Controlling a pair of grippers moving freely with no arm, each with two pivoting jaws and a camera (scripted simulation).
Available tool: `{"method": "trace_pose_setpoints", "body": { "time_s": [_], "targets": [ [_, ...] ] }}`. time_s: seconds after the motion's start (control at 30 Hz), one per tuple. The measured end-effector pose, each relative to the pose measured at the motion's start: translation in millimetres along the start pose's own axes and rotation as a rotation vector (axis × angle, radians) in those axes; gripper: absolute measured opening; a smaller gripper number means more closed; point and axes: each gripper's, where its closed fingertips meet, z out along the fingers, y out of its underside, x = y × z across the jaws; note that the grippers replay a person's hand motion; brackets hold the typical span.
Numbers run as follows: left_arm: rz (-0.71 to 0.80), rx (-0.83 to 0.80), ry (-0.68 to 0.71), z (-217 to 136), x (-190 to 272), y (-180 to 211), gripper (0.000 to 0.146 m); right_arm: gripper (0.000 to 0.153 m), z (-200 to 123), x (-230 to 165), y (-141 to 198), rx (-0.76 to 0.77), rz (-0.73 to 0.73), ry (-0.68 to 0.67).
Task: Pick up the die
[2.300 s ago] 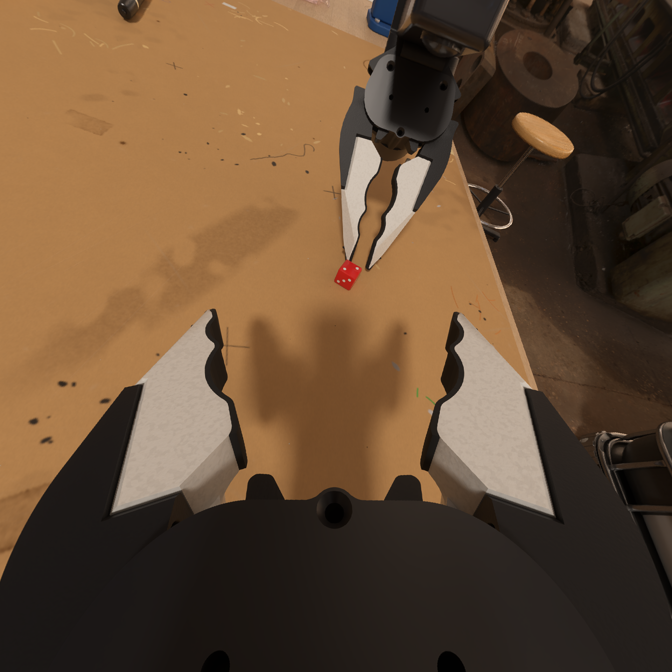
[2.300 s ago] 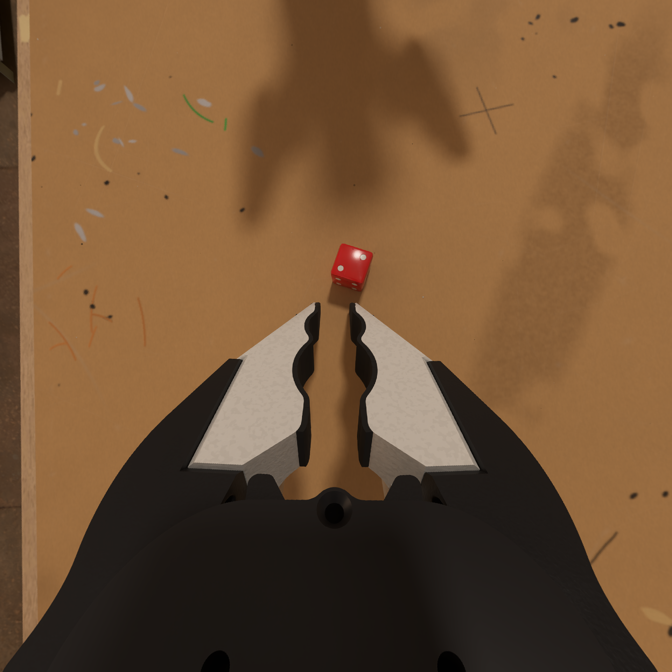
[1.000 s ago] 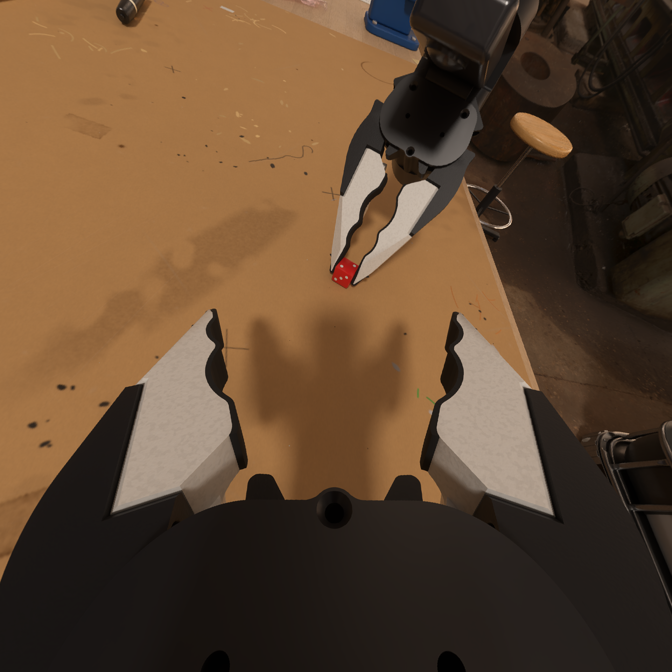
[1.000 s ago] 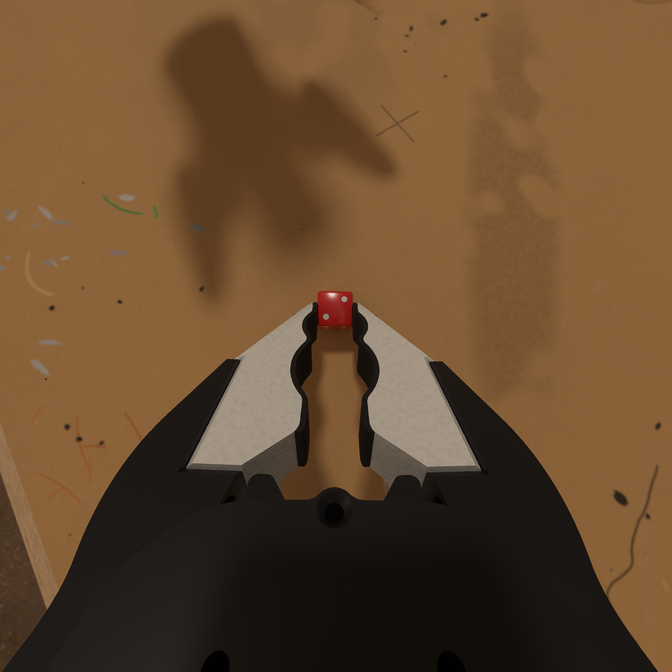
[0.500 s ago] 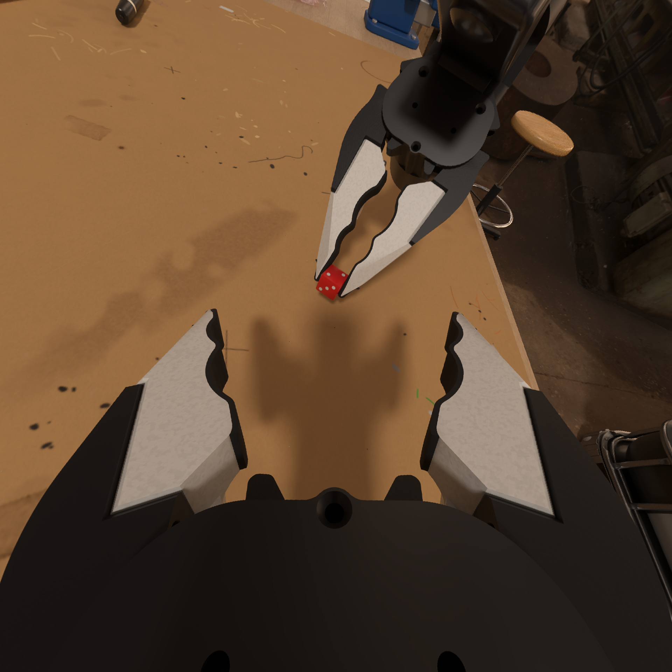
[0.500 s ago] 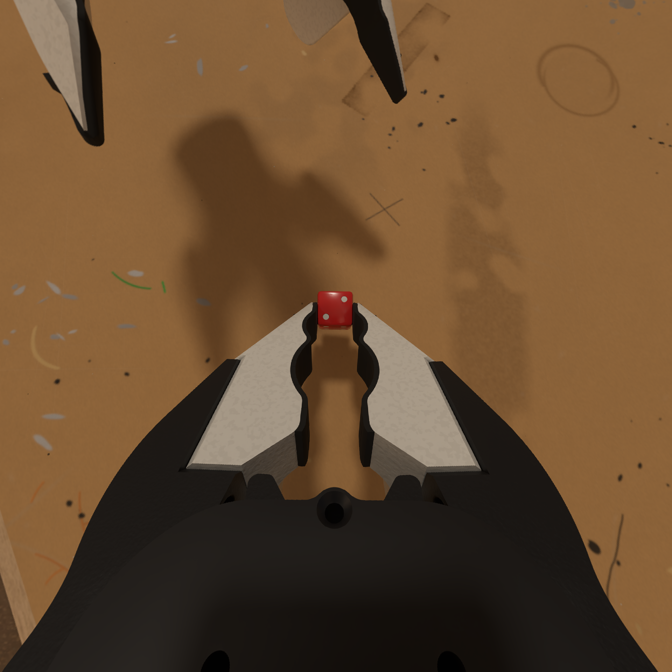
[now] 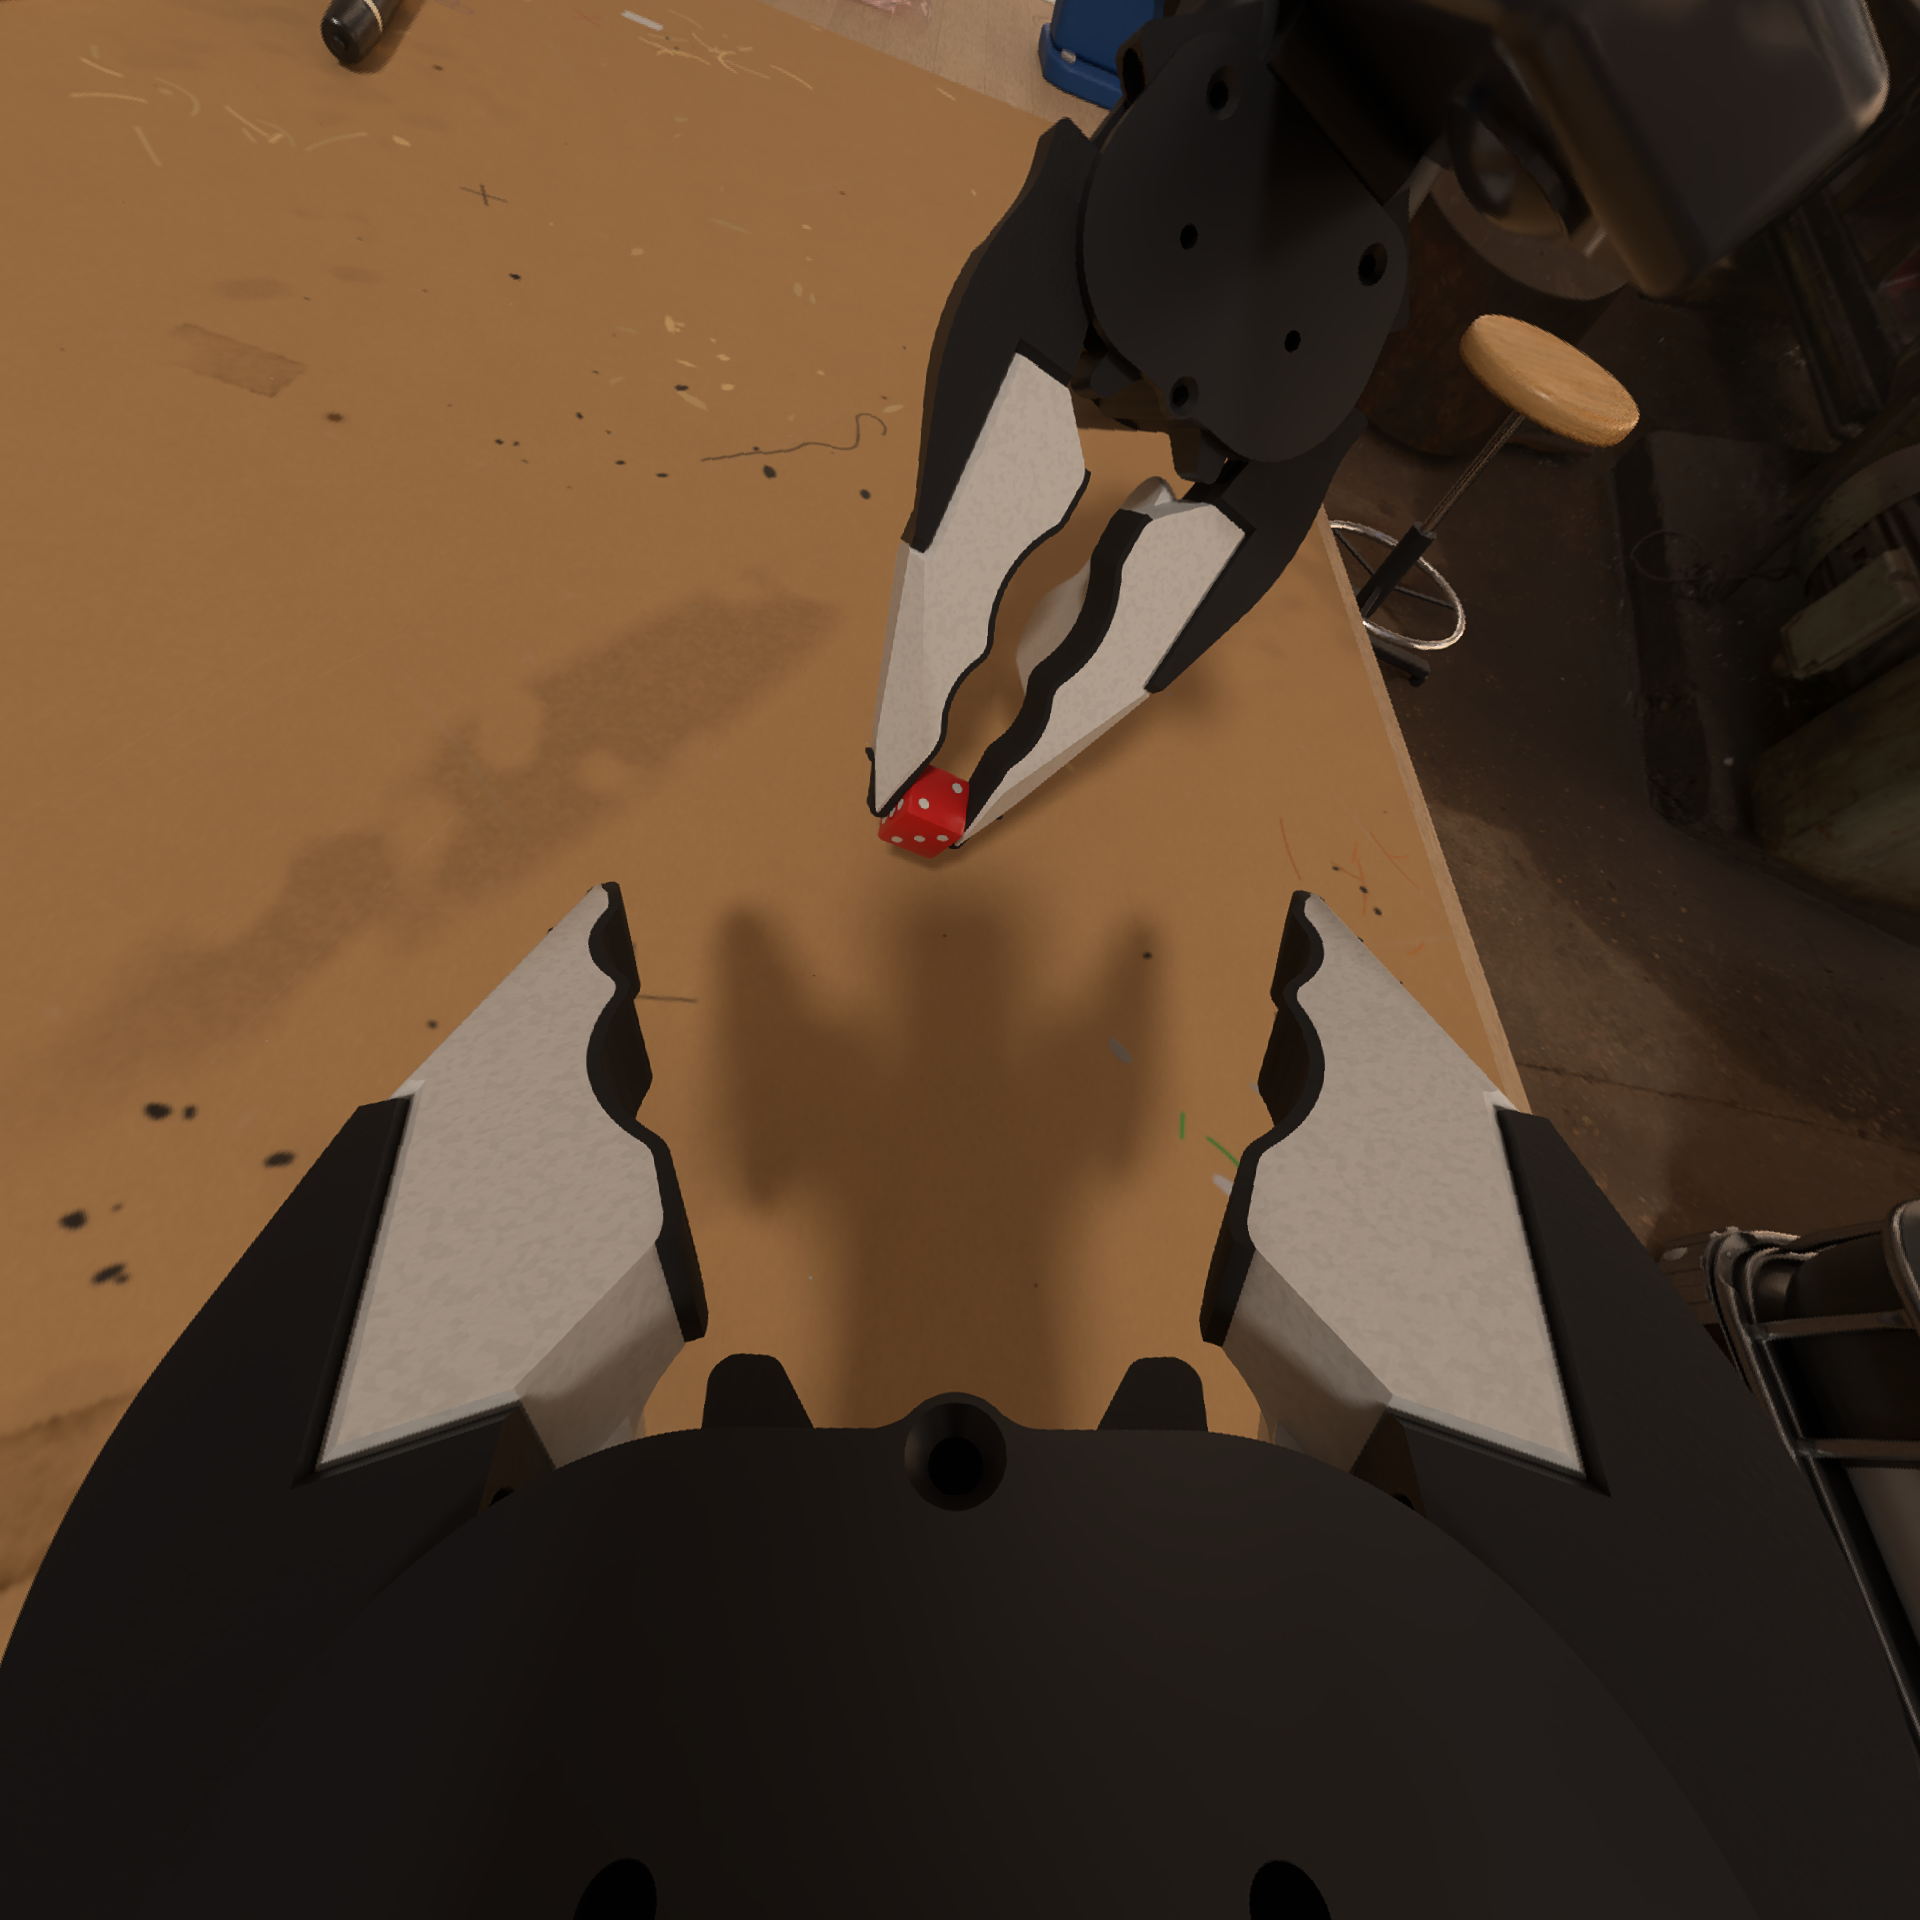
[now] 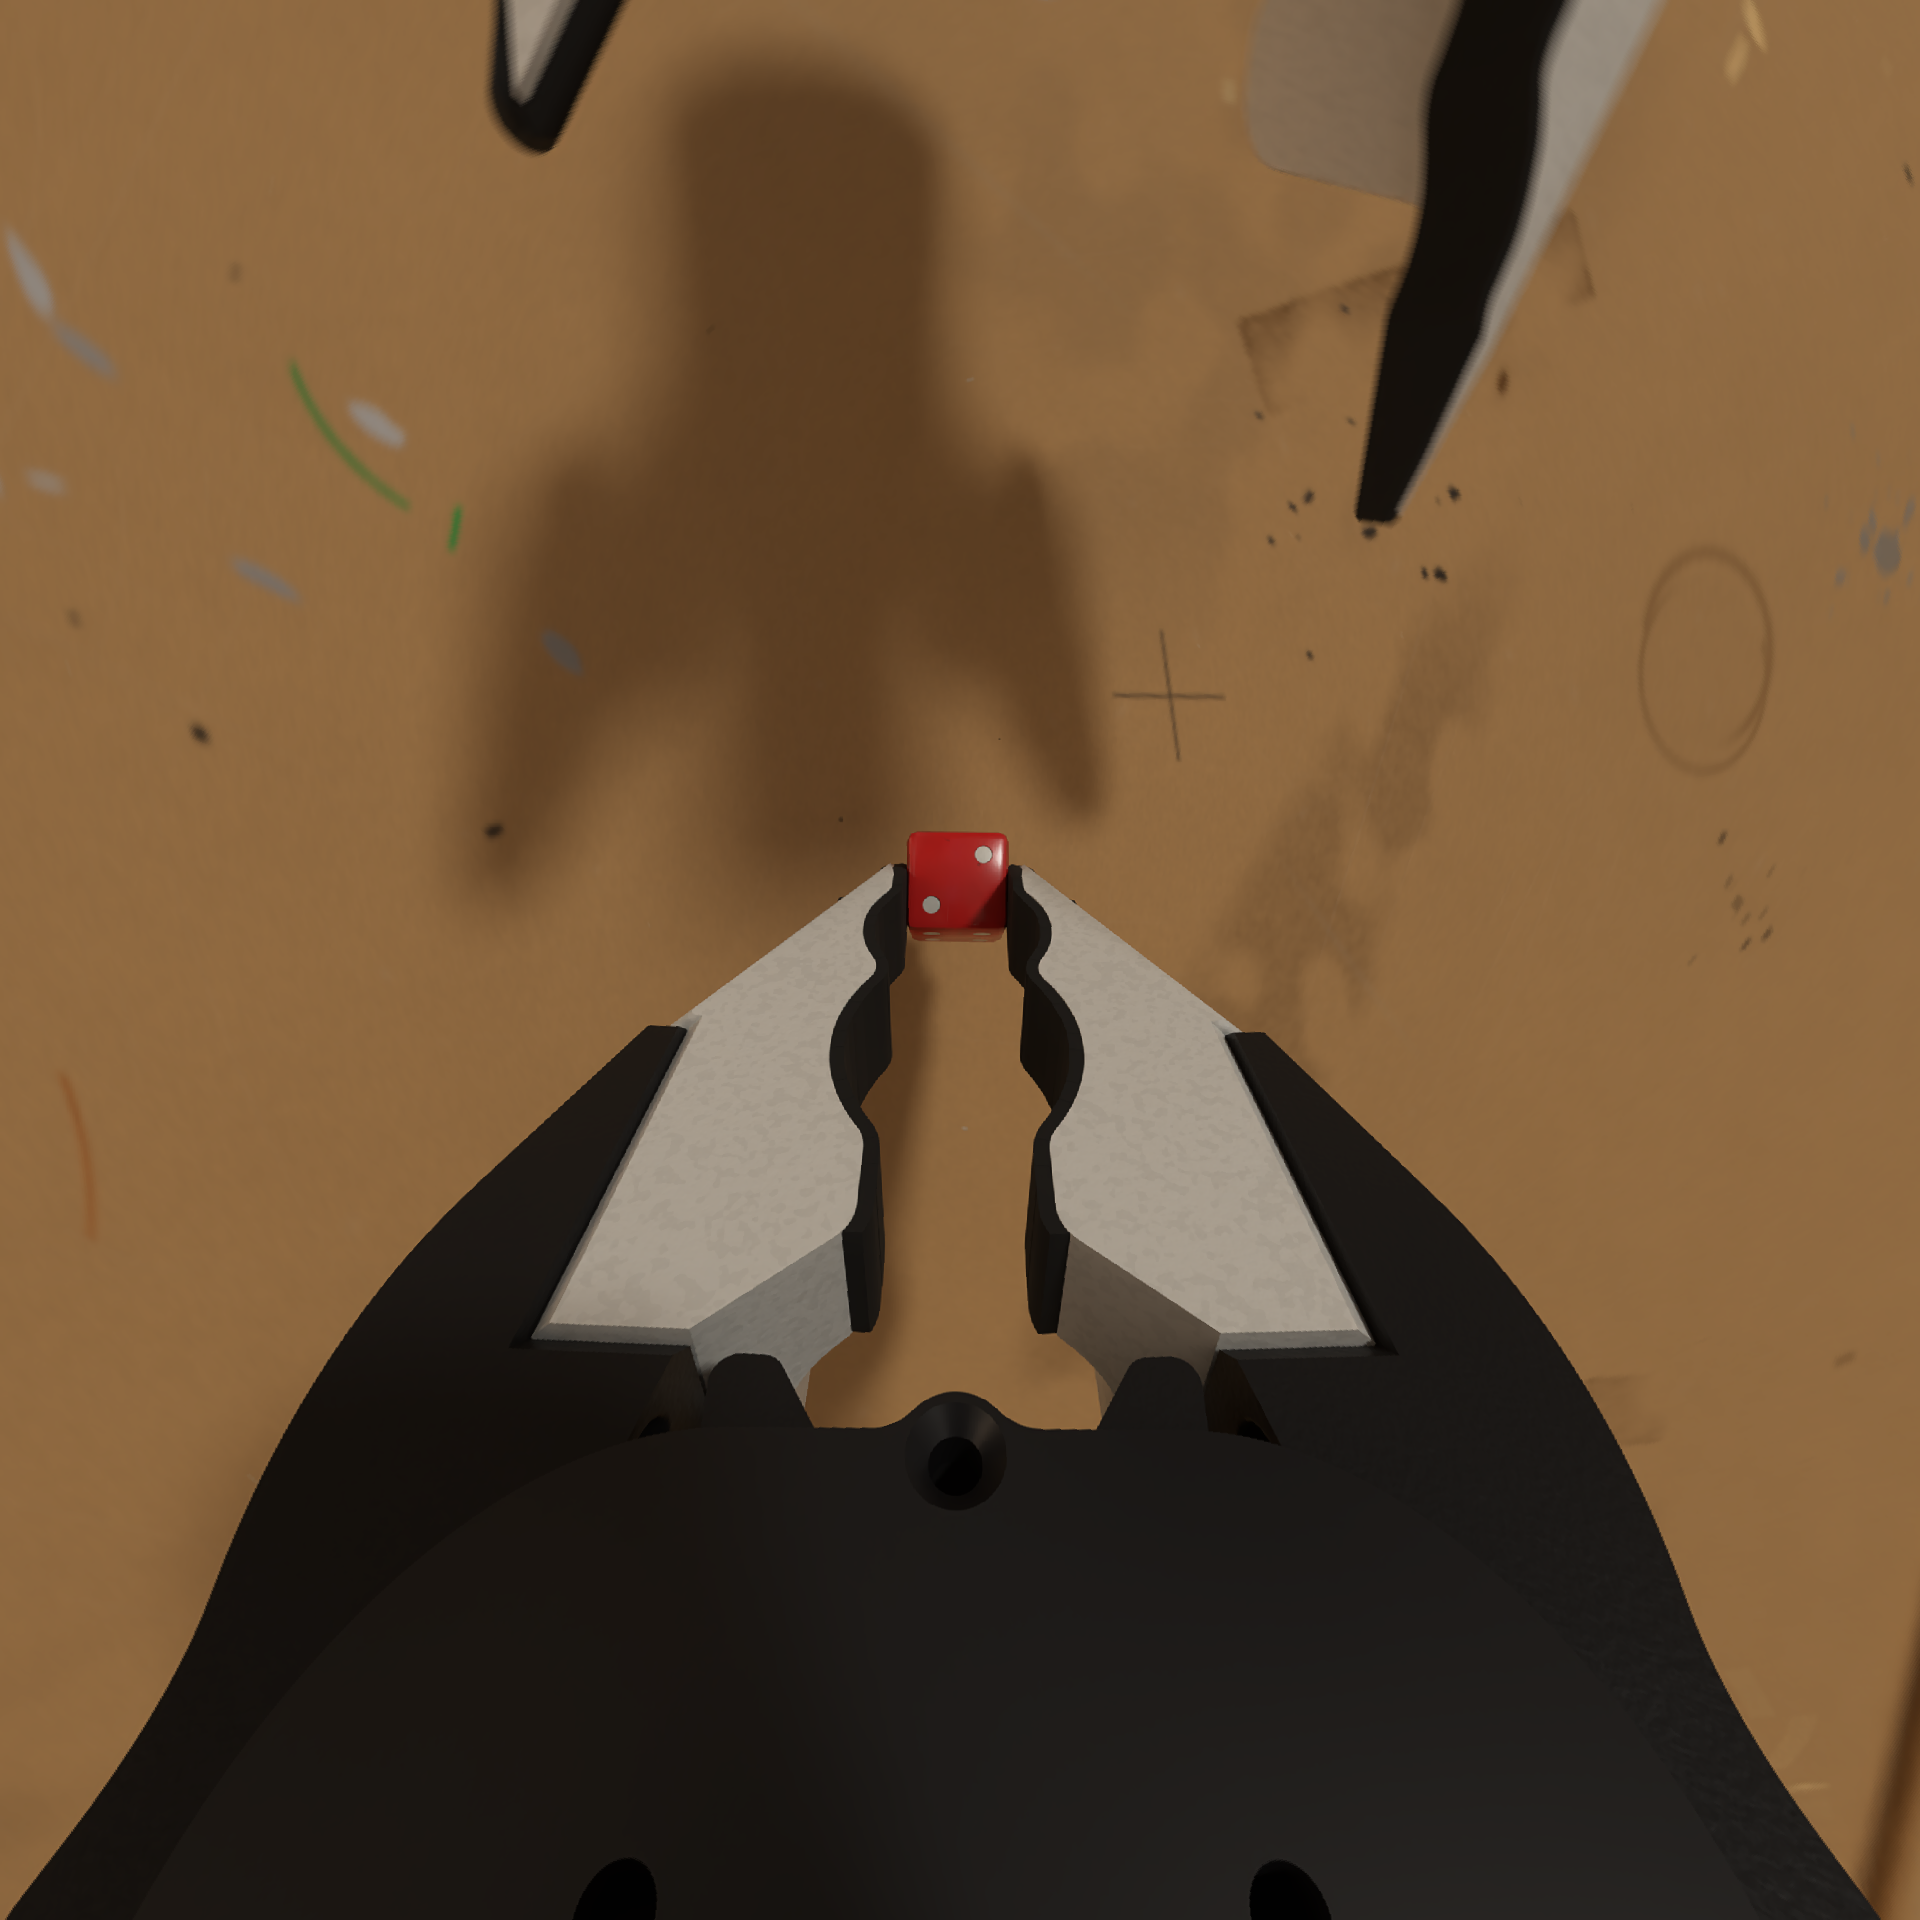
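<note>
Red and white-pipped, the die (image 8: 957, 881) sits pinched between the very tips of the right gripper (image 8: 957, 883), whose two pale fingers are clenched against its opposite sides, a two-pip face turned toward that gripper's camera. From the left wrist view the same right gripper (image 7: 923, 812) reaches down from about 1 o'clock, its tips closed on the die (image 7: 923, 812), which appears lifted just clear of the tan workbench (image 7: 436, 582), though no shadow beneath it settles that. The left gripper (image 7: 951, 914) hangs over the bench near the die at 6 o'clock from it, its fingers spread wide and holding nothing. A dark cylindrical object (image 7: 358, 21) lies at the bench's far end toward 11 o'clock, and a wooden-topped stool (image 7: 1548, 390) stands off the bench edge at 2 o'clock.
</note>
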Motion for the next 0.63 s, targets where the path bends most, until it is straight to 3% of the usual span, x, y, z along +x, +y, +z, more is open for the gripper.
{"method": "trace_pose_setpoints", "body": {
  "time_s": [0.27,0.63],
  "targets": [
    [0.0,-0.003,0.005,1.0,-0.2,-0.3,0.122,0.018,6.5,6.4,0.9,-0.119,-0.332,-0.021],
    [0.007,-0.001,0.009,0.1,-2.7,-0.6,0.122,0.018,8.1,22.0,7.4,-0.263,-0.543,-0.014]
  ]
}}
